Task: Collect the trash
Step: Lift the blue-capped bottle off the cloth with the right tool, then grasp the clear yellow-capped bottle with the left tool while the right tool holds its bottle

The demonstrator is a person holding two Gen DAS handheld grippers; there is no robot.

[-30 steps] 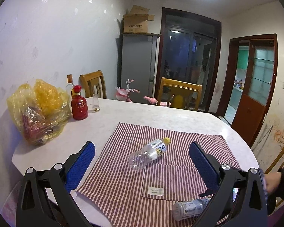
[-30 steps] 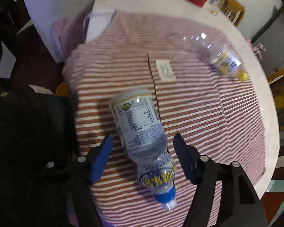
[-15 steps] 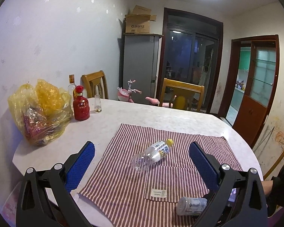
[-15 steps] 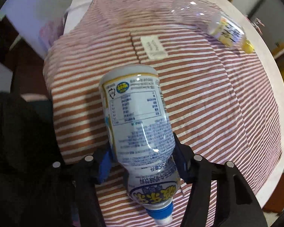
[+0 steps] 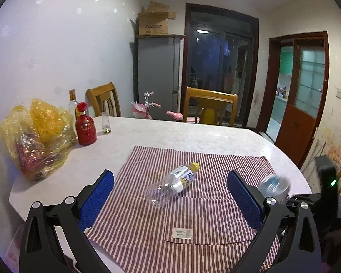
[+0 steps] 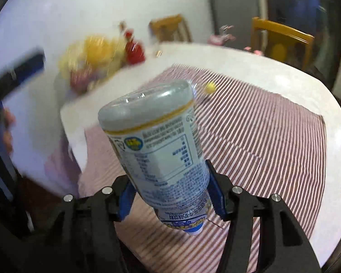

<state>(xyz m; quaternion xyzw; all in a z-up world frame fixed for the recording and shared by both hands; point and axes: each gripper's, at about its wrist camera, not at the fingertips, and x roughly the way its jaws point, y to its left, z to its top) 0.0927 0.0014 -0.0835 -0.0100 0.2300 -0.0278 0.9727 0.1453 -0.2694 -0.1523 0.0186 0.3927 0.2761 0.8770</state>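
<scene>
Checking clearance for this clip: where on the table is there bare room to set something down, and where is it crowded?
Free: the white marble tabletop between the striped cloth and the far wooden chair, and the cloth around the lying clear yellow-capped bottle. Crowded: the left corner, with the yellow plastic bag, red round bottle and small glass.

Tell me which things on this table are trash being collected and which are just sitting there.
Trash job: blue-capped bottle clamped in the right gripper; yellow-capped bottle lying on the striped cloth.

Just sitting: red bottle, small glass, yellow plastic bag, cloth.
</scene>
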